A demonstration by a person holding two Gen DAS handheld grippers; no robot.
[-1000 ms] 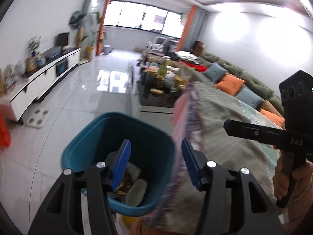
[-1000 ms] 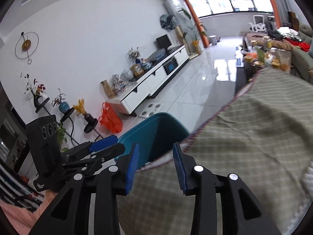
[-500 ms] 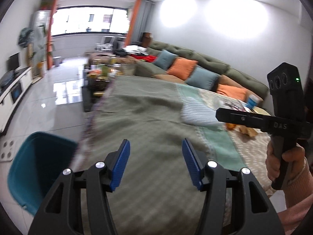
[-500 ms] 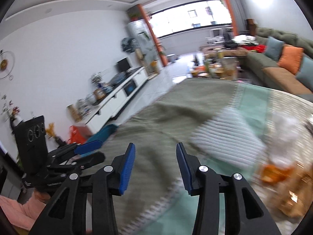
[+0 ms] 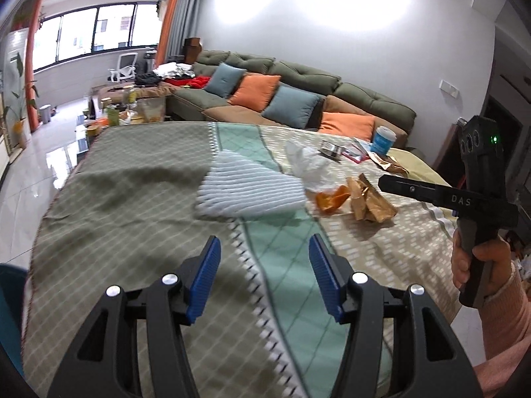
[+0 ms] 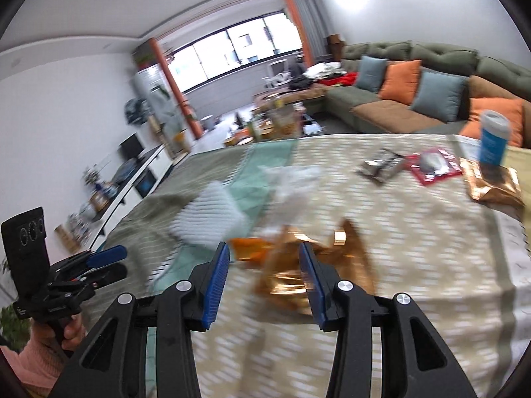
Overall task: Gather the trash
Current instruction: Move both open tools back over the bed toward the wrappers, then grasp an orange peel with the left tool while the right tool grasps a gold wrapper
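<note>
Blue bin (image 5: pixel 8 301) now edge-of-frame; patterned tablecloth (image 5: pixel 139 199) fills view.

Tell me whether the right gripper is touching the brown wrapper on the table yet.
Cannot tell. In the right wrist view the open right gripper frames the blurred brown wrapper; in the left wrist view its tip overlaps the wrapper, height unclear.

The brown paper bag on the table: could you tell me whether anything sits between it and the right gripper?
Nothing visible does. The right gripper is open and lined up on the brown paper bag; the orange wrapper lies just to its left.
</note>
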